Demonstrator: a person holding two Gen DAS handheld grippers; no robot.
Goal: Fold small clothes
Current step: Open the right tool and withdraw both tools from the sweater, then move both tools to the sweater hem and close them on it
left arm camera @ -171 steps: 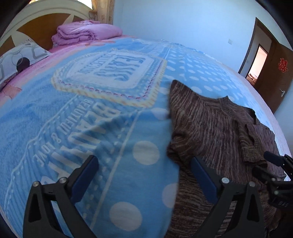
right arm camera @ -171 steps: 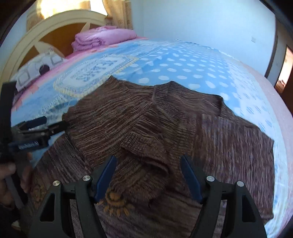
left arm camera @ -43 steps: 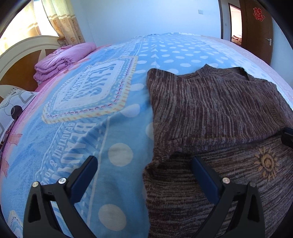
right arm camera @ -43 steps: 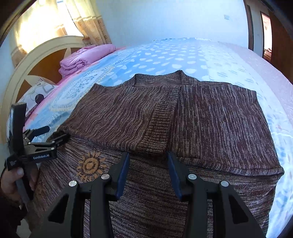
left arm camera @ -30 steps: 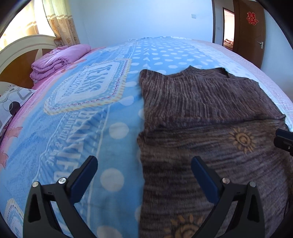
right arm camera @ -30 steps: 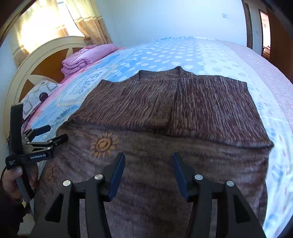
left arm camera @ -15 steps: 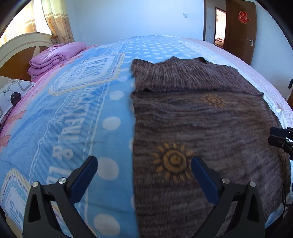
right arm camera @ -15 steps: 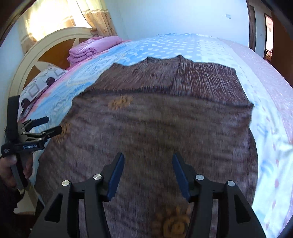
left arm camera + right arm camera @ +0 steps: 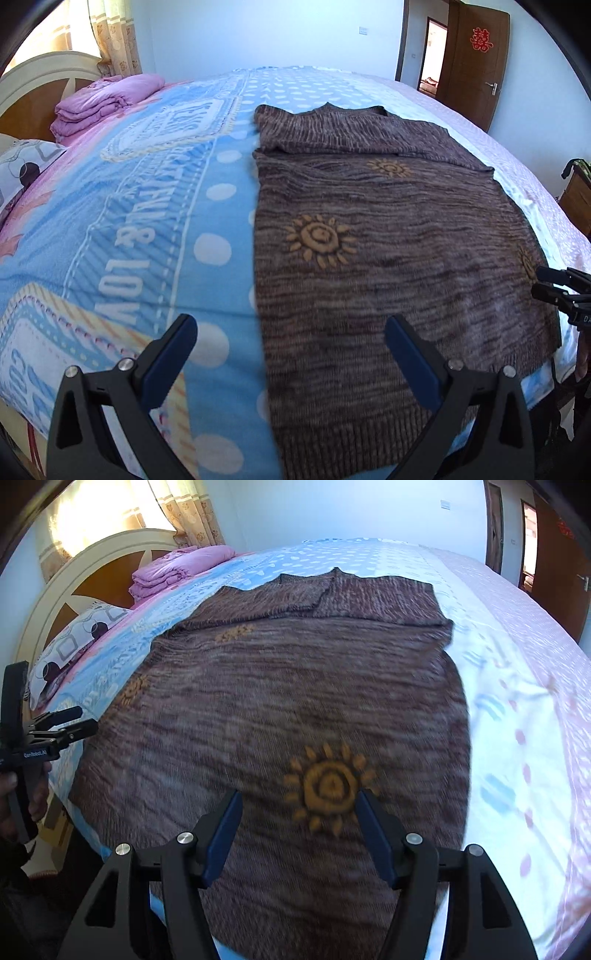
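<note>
A brown knit sweater with yellow sun motifs lies flat on the bed, sleeves folded across its upper part, hem near the bed's front edge. It also shows in the right wrist view. My left gripper is open and empty, above the sweater's left hem edge. My right gripper is open and empty, above the hem near a sun motif. Each gripper shows in the other's view: the right one, the left one.
The bed has a blue dotted blanket and a pink sheet on the right. A folded pink quilt and a pillow lie by the headboard. A brown door stands far right.
Both grippers have pulled back toward the front edge of the bed, so the whole sweater down to its hem comes into view. The right gripper has opened wider. The sweater has not moved.
</note>
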